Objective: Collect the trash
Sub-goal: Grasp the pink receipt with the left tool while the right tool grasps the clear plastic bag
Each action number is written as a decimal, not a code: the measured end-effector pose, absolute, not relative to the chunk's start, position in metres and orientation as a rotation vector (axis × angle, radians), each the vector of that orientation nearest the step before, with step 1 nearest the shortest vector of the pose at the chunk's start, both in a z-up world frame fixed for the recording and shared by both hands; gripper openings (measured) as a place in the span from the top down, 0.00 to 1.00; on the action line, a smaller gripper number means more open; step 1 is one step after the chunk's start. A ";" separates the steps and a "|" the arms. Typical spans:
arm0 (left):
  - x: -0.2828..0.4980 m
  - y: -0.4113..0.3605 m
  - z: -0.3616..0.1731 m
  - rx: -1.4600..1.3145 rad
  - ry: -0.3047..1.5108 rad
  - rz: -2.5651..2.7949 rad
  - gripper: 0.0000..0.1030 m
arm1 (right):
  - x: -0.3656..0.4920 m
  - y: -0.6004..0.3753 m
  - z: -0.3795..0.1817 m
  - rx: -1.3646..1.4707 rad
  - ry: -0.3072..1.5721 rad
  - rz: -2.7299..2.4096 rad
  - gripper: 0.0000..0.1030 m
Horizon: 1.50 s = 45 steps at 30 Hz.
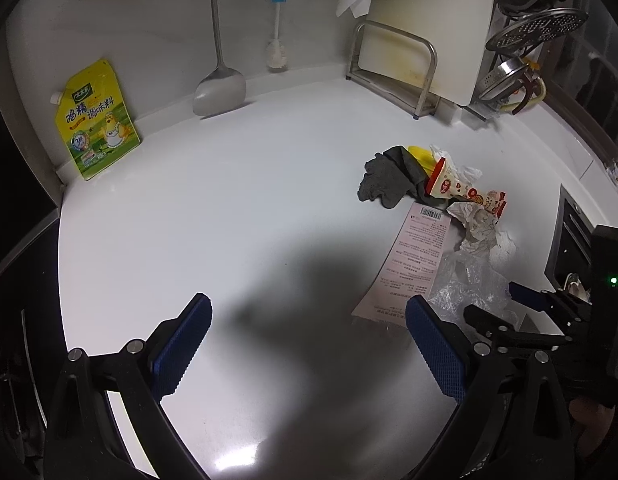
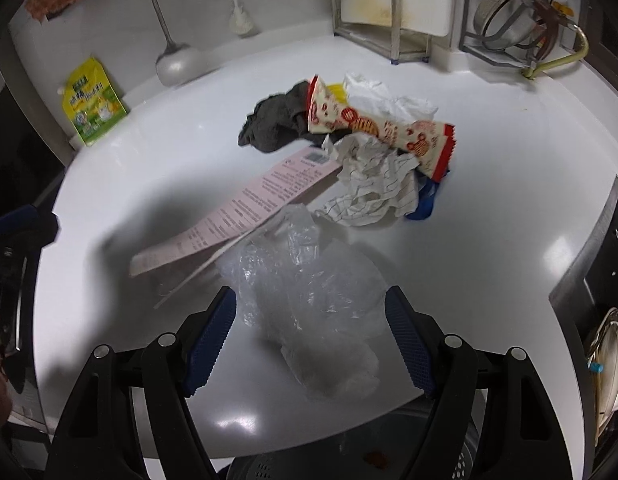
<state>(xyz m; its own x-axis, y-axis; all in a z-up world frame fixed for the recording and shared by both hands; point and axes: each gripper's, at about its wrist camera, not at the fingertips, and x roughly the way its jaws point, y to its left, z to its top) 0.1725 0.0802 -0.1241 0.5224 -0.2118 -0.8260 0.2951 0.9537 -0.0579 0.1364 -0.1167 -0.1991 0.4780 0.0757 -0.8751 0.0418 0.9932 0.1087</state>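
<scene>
the crumpled clear plastic bag (image 2: 309, 304) is lying on the white countertop (image 2: 489, 200) directly between the right gripper (image 2: 309, 336) fingers, which are standing wide and gripping nothing. its bulk is stretching toward twelve o'clock, toward the long pink printed receipt (image 2: 237, 208). the left gripper (image 1: 309, 344), also spread and empty, is hovering over bare counter, the bag at its three o'clock. only the right view is showing the red-and-cream snack wrapper (image 2: 373, 128) fully.

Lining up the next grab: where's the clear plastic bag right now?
In the right wrist view the clear plastic bag lies on the white counter, between the open right gripper fingers, just below the pink receipt.
</scene>
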 end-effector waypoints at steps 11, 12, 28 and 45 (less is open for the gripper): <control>0.172 0.074 -0.127 0.096 0.983 -0.333 0.07 | 0.140 -0.112 -0.210 0.084 1.094 0.046 0.65; 0.172 0.072 -0.127 0.100 0.983 -0.341 0.07 | 0.139 -0.112 -0.210 0.087 1.094 0.051 0.70; 0.200 0.002 -0.163 0.168 1.033 -0.489 0.07 | 0.073 -0.179 -0.172 0.324 1.010 -0.065 0.77; 0.227 -0.043 -0.212 0.260 1.112 -0.499 0.13 | 0.040 -0.199 -0.165 0.371 0.981 -0.136 0.77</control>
<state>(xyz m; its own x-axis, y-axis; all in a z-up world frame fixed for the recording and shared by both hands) 0.2270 -0.0434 -0.2116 0.3482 -0.2530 -0.9026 0.5063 0.8611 -0.0460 0.0404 -0.1992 -0.1648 0.5538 0.0534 -0.8309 0.2776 0.9290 0.2448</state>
